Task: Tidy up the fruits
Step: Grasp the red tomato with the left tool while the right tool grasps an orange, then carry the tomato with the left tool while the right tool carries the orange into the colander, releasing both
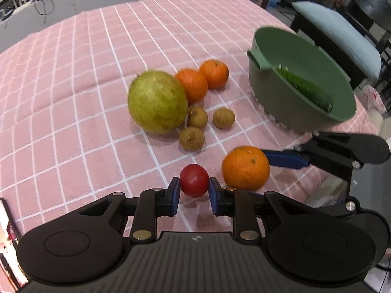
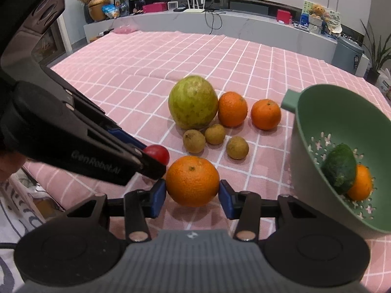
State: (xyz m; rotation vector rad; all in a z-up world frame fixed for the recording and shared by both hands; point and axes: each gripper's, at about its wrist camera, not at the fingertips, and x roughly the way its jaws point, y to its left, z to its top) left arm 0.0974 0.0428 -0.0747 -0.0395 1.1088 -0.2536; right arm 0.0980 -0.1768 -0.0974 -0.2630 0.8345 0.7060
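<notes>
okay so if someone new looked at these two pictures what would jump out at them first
Probably the two grippers working side by side at the near table edge: the left gripper closed on a small red fruit, the right gripper around a big orange. Next, the large green fruit mid-table, and the green colander to the right.

Far half of bench (image 2: 171,48) open; mid-bench blocked by guava (image 2: 193,102), two oranges (image 2: 249,112) and three longans (image 2: 215,141), green colander (image 2: 315,122) walls off right side.

Home living room, pink checked tablecloth (image 2: 171,56) on table, long TV console (image 2: 220,24) at 12 o'clock with router (image 2: 194,3), potted plants (image 2: 376,51) at 2 o'clock
</notes>
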